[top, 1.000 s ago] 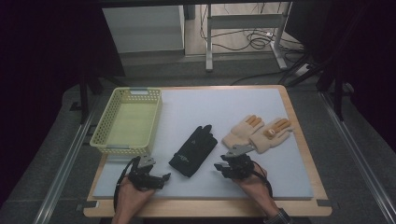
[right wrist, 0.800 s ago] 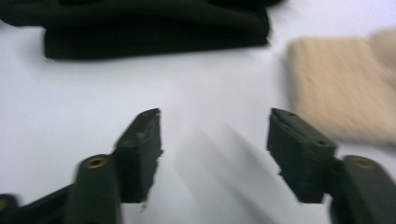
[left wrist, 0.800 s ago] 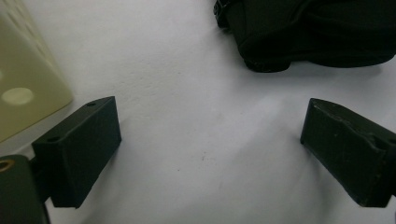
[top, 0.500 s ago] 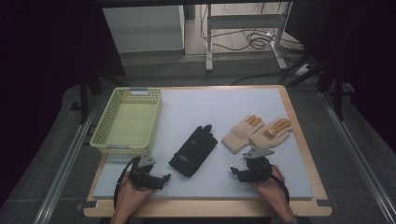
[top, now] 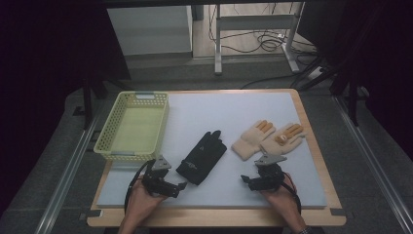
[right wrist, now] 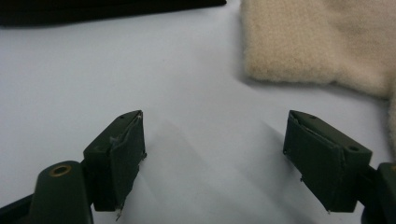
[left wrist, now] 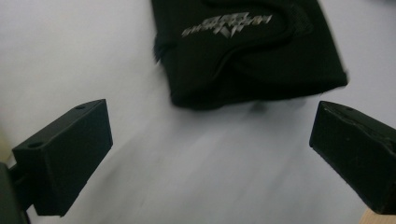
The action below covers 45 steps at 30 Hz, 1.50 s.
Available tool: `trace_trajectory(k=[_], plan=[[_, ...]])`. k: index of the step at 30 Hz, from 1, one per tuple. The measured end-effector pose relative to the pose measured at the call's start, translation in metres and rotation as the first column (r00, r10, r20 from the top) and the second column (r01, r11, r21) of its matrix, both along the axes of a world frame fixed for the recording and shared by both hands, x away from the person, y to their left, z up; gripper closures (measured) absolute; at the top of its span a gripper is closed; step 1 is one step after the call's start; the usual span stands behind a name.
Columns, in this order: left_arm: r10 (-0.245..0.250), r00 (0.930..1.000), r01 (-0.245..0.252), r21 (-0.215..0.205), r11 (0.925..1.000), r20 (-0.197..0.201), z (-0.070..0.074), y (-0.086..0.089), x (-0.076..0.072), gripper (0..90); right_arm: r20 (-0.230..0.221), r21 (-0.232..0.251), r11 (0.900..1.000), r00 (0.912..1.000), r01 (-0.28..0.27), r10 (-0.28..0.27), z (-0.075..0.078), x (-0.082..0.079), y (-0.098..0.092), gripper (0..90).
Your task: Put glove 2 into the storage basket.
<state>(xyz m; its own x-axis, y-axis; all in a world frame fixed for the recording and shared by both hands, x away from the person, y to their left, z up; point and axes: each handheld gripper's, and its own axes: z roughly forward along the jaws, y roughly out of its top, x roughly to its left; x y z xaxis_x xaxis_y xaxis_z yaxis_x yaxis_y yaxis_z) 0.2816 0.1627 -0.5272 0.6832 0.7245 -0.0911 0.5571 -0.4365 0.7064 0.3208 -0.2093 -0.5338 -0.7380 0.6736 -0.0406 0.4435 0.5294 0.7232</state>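
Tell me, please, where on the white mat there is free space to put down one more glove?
The widest bare patch of the white mat is at the far side, between the yellow basket and the mat's right edge, beyond the black glove and the two beige gloves. The near strip is crowded by the left gripper and right gripper.

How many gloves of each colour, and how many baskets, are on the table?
Black glove: 1
Cream gloves: 2
Yellow basket: 1
Total: 4
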Motion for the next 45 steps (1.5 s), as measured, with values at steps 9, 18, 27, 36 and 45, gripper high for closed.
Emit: trace_trajectory(k=[9,18,27,36,45], plan=[[-0.034,0.9994,0.034,-0.001,0.9994,0.004,0.024,-0.035,0.022,0.0,0.000,0.001,1.000,1.0000,0.000,0.000,0.000,0.000,0.000,20.4],[-0.001,0.9994,0.003,0.065,0.9979,-0.034,0.014,-0.068,0.056,0.0,0.000,0.002,1.000,1.0000,0.000,0.000,0.000,0.000,0.000,20.5],[0.017,0.9949,-0.008,0.093,0.9956,-0.099,-0.008,-0.074,0.075,0.0,-0.001,0.002,1.000,1.0000,0.000,0.000,0.000,0.000,0.000,20.4],[0.011,0.9964,0.003,0.166,0.9861,-0.084,-0.005,-0.087,0.068,4.5,-0.001,0.001,1.000,1.0000,0.000,0.000,0.000,0.000,0.000,20.4],[0.020,0.9989,-0.012,0.179,0.9838,-0.043,0.005,-0.075,0.070,56.3,-0.001,0.001,1.000,1.0000,0.000,0.000,0.000,0.000,0.000,20.4]])
